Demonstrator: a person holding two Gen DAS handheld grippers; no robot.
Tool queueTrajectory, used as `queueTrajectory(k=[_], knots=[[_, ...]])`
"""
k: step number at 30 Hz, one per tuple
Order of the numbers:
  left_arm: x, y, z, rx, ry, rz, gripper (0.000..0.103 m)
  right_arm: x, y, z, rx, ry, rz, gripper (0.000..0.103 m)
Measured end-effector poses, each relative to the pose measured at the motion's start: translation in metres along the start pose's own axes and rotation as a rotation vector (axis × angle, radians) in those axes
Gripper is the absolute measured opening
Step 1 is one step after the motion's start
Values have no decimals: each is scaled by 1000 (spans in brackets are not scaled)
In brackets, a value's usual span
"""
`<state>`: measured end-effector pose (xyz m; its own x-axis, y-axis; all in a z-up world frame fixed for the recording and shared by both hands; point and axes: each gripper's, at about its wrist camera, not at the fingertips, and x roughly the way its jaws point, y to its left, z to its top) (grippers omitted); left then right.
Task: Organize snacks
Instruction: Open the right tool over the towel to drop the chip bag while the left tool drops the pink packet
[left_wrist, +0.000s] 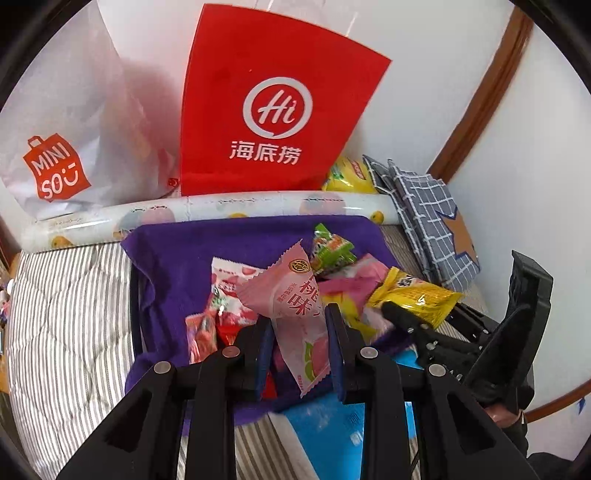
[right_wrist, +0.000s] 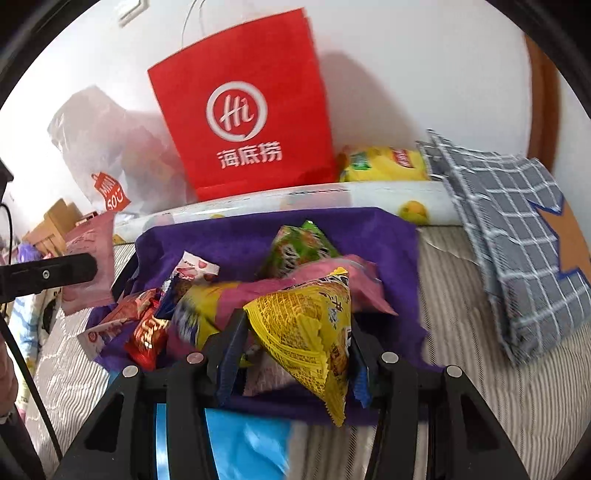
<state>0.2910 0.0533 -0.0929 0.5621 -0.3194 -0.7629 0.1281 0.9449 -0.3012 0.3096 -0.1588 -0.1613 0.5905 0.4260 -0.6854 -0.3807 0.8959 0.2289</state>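
Note:
A pile of snack packets lies on a purple cloth (left_wrist: 207, 254) spread over a dark-rimmed tray. My left gripper (left_wrist: 300, 332) is shut on a pink peach-print packet (left_wrist: 291, 295) and holds it upright above the pile. My right gripper (right_wrist: 295, 350) is shut on a yellow packet (right_wrist: 306, 325), which it has lifted just over the heap. In the left wrist view the right gripper (left_wrist: 397, 314) comes in from the right with the yellow packet (left_wrist: 417, 295). In the right wrist view the left gripper (right_wrist: 86, 271) shows at the left edge with the pink packet (right_wrist: 92, 266). A green packet (right_wrist: 299, 247) and red packets (right_wrist: 147, 332) stay in the pile.
A red paper bag (left_wrist: 273, 103) and a white shopping bag (left_wrist: 70, 147) stand against the wall behind a printed roll (left_wrist: 221, 210). A yellow chip bag (right_wrist: 384, 162) and a grey checked cloth (right_wrist: 509, 229) lie at the right. Striped bedding (left_wrist: 70, 314) surrounds the tray; something blue (right_wrist: 243, 443) lies near me.

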Motion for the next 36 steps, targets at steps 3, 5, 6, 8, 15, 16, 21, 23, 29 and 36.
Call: queueTrajectory(k=[3, 5, 6, 8, 15, 16, 21, 23, 29, 36], knots=[[12, 6, 8, 0, 18, 7, 27, 9, 5, 10, -9, -2, -1, 47], [21, 9, 13, -1, 28, 11, 27, 12, 7, 18, -13, 1, 7, 47], [25, 11, 16, -2, 33, 10, 27, 13, 7, 23, -14, -3, 10, 47], [32, 12, 20, -4, 38, 10, 27, 13, 9, 28, -25, -13, 1, 47], [51, 8, 30, 1, 54, -4, 27, 22, 6, 36, -21, -12, -6, 47], [54, 8, 30, -3, 57, -13, 27, 25, 5, 34, -20, -2, -6, 47], [64, 11, 27, -19, 73, -35, 27, 27, 4, 32, -44, 4, -34, 47], [70, 11, 25, 0, 97, -21, 27, 24, 1, 32, -42, -2, -43, 47], [82, 21, 22, -23, 138, -7, 27, 33, 3, 29, -56, 30, -52, 48], [88, 26, 21, -44, 167, -8, 28, 31, 4, 28, -67, 22, -55, 49]])
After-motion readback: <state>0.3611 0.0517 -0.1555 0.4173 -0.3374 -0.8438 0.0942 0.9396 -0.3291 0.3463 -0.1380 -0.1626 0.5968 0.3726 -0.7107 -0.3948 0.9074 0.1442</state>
